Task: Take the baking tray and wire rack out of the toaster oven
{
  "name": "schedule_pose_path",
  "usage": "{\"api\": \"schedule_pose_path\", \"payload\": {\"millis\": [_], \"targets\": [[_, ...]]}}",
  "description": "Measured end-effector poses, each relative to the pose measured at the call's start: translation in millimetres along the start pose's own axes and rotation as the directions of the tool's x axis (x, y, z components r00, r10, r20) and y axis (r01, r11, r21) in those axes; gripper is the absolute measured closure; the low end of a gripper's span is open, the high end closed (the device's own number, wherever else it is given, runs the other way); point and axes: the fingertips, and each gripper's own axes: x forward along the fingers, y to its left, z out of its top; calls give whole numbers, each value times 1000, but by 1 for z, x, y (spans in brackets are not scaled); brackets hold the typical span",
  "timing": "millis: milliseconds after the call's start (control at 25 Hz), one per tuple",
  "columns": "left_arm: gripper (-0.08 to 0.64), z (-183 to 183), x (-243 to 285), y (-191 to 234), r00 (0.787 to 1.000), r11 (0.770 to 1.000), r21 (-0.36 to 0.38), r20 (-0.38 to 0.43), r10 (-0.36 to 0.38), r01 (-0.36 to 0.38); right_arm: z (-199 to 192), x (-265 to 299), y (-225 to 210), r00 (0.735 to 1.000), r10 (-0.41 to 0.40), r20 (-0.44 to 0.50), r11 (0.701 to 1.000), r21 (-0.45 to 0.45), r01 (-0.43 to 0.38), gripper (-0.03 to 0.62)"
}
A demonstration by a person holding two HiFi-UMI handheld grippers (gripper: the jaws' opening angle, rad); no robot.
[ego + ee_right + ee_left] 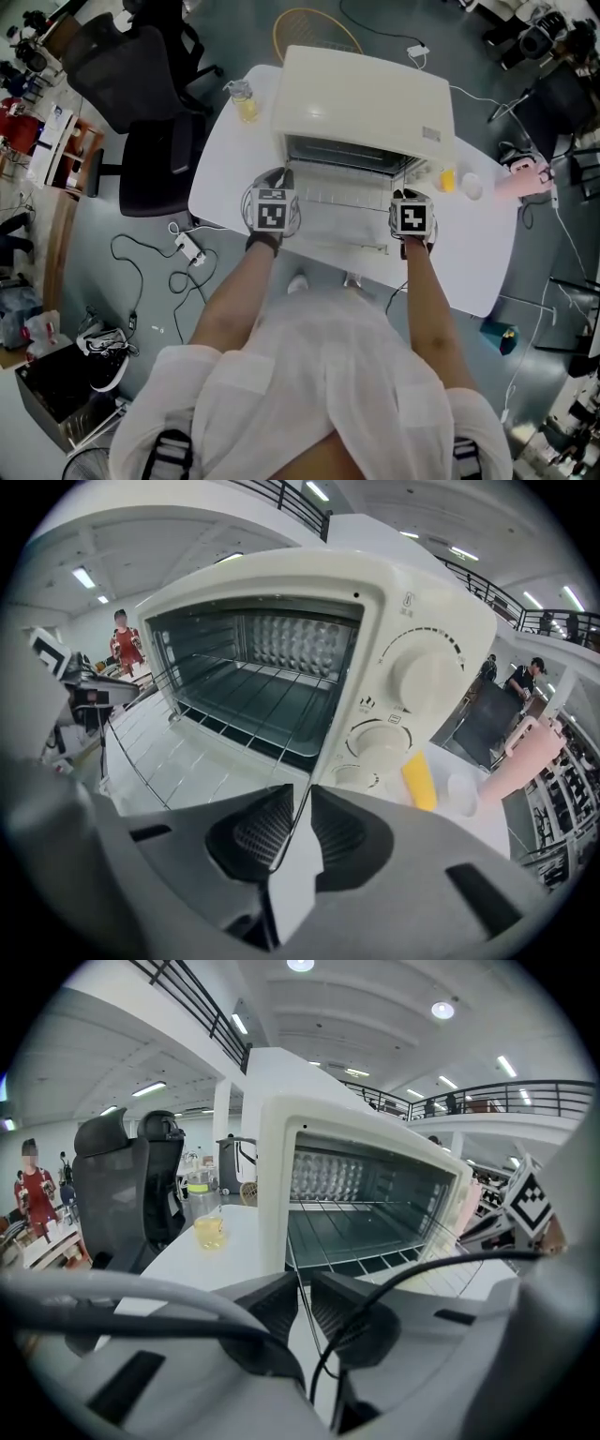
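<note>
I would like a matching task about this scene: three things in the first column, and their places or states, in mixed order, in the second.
1. wire rack
2. glass of yellow liquid
3. oven door

A. folded down, open
B. pulled partly out of the toaster oven
C. on the table, left of the toaster oven

Pairs: 1-B; 2-C; 3-A

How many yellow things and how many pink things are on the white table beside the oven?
Yellow: 2 (glass of yellow drink, yellow object)
Pink: 1 (pink object)
Total: 3
</note>
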Motion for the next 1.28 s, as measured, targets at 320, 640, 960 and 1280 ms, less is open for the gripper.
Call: {"api": "schedule_pose_path", "payload": {"millis": [320,640,960,1280], "targets": [[526,2,-1,0,1000,1000,-12,-6,-5,4,4,0,0,1000,-14,7,1000,17,13,545],[532,-13,-16,-4,1000,999,-50,-26,-11,10,-16,-8,6,1000,-19,-16,998,60,20,554],[534,-19,-27,-7,999,999,-38,-22,-24,23,-26,-19,9,999,-33,1,993,112,33,561],[535,-34,-46,-11,999,999,-28,-19,-33,33,-42,-37,17,998,-48,42,986,162,41,569]]}}
